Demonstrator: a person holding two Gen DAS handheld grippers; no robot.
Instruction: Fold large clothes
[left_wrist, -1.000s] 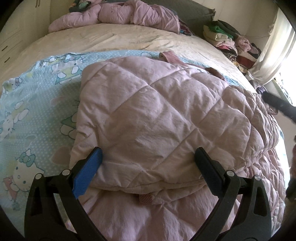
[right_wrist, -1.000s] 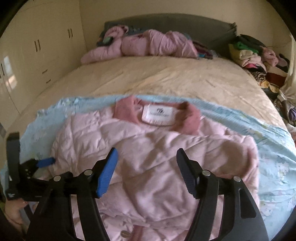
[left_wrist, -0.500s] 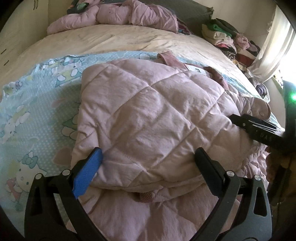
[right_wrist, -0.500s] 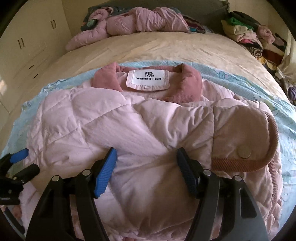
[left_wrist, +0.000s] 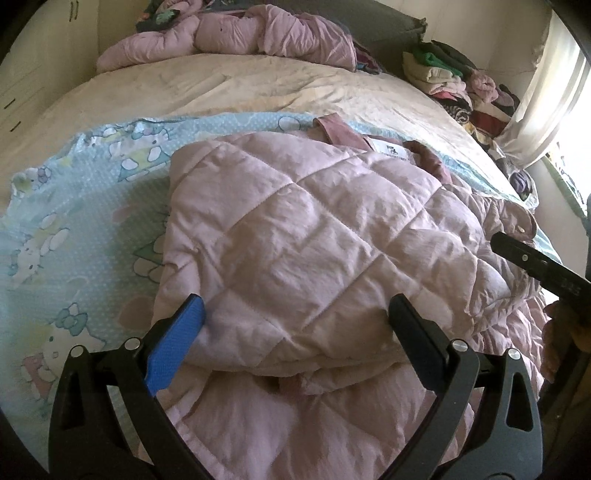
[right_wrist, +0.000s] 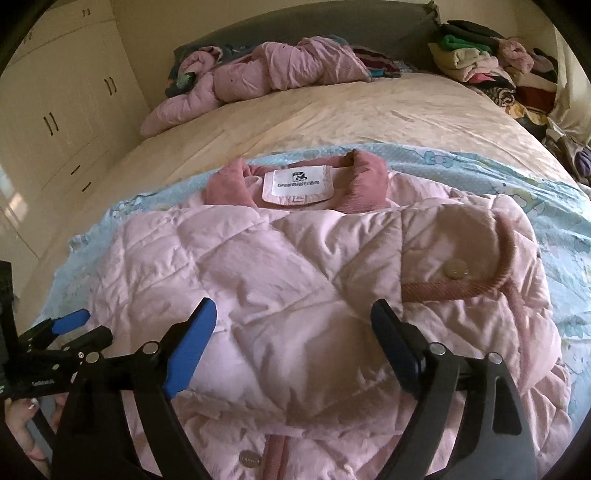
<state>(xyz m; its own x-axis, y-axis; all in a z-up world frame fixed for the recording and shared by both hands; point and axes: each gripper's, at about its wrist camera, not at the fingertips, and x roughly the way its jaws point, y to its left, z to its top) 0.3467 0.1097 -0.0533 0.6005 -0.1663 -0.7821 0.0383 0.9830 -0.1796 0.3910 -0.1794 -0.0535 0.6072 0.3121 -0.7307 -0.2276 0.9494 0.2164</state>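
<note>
- Pink, diamond-quilted padded jacket (left_wrist: 295, 251) is seen in the left wrist view lying on a pale blue cartoon-print sheet (left_wrist: 74, 229) spread over a cream bedspread (left_wrist: 240, 88); a quilted sleeve panel has been folded across its body.
- Compared with a second ago, this panel lies flatter and further across, and the dusty-pink corduroy collar (left_wrist: 336, 129) with its white label has come into sight beyond it.
- Left gripper (left_wrist: 295, 321) is held with its jaws wide apart, straddling the near edge of the folded panel; the pads are not pressing the cloth, and nothing is gripped.
- At the right edge the black body of the other tool has come in over the jacket since a second ago.
- In the right wrist view, the jacket fills far more of the frame than a second ago: the camera has been brought lower and closer.
- Right gripper (right_wrist: 293, 325) has its jaws opening at this moment, wider than before; quilted fabric lies below and between the pads, but it is not pinched.
- A cuff with corduroy trim and a round metal snap (right_wrist: 456, 267) is now laid flat at the right.
- Judged from this, the sleeve fold is being released, and a lengthwise fold is probably next.
- Heaped pink garments (right_wrist: 258, 74) remain unfolded by the headboard.
</note>
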